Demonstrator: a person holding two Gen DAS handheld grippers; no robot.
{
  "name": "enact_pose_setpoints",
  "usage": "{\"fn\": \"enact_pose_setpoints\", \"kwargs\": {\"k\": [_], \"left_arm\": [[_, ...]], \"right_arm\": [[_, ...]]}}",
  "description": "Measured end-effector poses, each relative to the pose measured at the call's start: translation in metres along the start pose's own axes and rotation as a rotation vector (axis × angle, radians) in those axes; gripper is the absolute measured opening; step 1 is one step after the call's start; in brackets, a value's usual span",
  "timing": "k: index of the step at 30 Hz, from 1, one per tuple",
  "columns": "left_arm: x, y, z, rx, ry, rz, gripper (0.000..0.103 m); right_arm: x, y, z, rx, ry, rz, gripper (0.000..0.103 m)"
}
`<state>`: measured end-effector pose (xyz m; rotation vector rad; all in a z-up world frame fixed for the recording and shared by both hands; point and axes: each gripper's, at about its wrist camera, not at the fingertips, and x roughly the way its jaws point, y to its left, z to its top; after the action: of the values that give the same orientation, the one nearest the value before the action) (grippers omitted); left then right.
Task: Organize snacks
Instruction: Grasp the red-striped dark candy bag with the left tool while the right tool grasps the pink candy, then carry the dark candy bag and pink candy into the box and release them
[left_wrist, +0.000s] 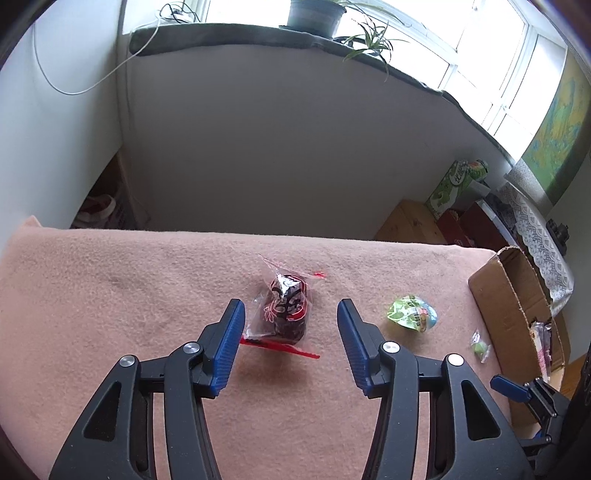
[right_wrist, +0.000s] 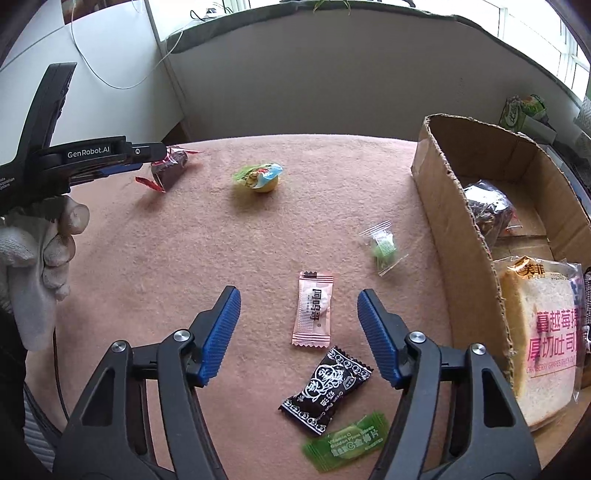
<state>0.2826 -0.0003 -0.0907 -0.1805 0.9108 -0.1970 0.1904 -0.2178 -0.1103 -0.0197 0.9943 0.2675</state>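
Pink felt tabletop (left_wrist: 110, 295) beneath window sill (left_wrist: 221, 37)

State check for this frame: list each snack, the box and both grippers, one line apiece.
left gripper: open, fingers either side of the dark snack
right gripper: open, over the pink sachet
dark snack: on the cloth, loose
pink sachet: flat, loose
black candy: flat, loose
green sachet: flat, loose
jelly cup: on the cloth
cardboard box: open, holds a bread pack
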Motion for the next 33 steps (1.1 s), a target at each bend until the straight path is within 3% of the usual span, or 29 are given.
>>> {"fn": "enact_pose_setpoints", "kwargs": {"k": [3, 7, 12, 14, 17, 24, 33], "left_arm": [[0.012, -0.001, 0.001, 0.007, 0.013, 0.015, 0.051], [0.025, -0.003, 0.0, 0.012, 0.033, 0.027, 0.051], [0.034, -0.001, -0.002, 0.005, 0.043, 0.048, 0.05], [0.036, -0.003, -0.004, 0.019, 0.044, 0.069, 0.037], [0.033, -0.003, -0.006, 0.031, 0.032, 0.081, 0.031], [0.019, 0.0, -0.013, 0.006, 0.015, 0.074, 0.031], [-0.043, -0.019, -0.029, -0.074, -0.096, -0.019, 0.031]], "right_arm": [[0.015, -0.01, 0.0, 0.012, 0.035, -0.017, 0.056], [0.018, -0.009, 0.001, -0.012, 0.032, -0.038, 0.051], [0.017, 0.0, 0.0, -0.064, 0.028, -0.069, 0.027], [0.015, 0.001, -0.001, -0.065, 0.027, -0.06, 0.022], [0.014, 0.001, -0.001, -0.058, 0.024, -0.05, 0.021], [-0.005, 0.002, -0.001, -0.033, -0.012, -0.008, 0.021], [-0.058, 0.001, -0.006, 0.034, -0.134, 0.049, 0.021]]}}
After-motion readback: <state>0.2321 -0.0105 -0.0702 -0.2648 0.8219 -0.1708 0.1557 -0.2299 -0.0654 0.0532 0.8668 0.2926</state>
